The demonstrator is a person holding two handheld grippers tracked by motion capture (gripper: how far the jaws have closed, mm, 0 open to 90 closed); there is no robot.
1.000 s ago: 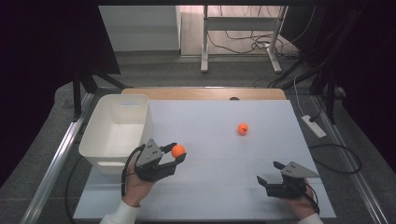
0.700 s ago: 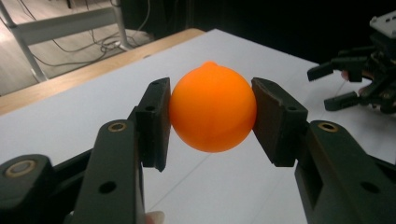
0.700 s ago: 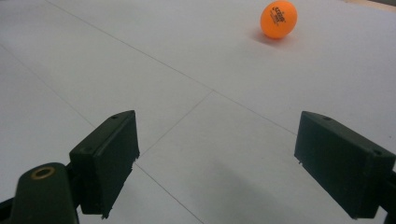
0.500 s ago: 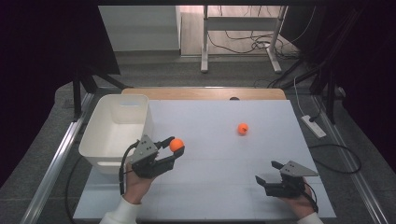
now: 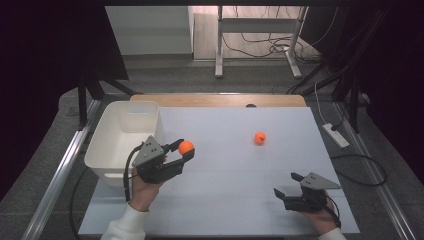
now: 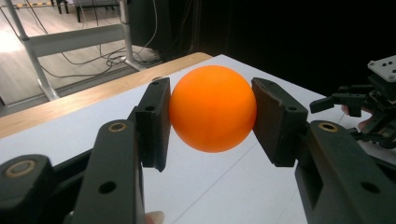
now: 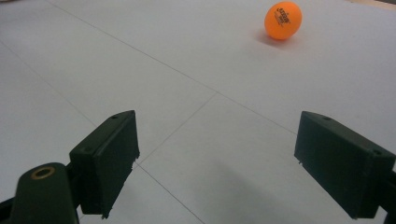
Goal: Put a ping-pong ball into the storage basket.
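Matte white table [image 5: 235,150], smooth orange ball [image 6: 213,108]

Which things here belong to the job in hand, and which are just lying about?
In the job: held ball, clamped in the left gripper; white bin beside it; second ball, loose on the table; right gripper, open.

Lying about: floor cables; desk frame; power strip.

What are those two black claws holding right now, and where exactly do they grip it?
The left gripper holds an orange ball, its pads pressed on the ball's two opposite sides. The right gripper holds nothing; its jaws stand open above the table.
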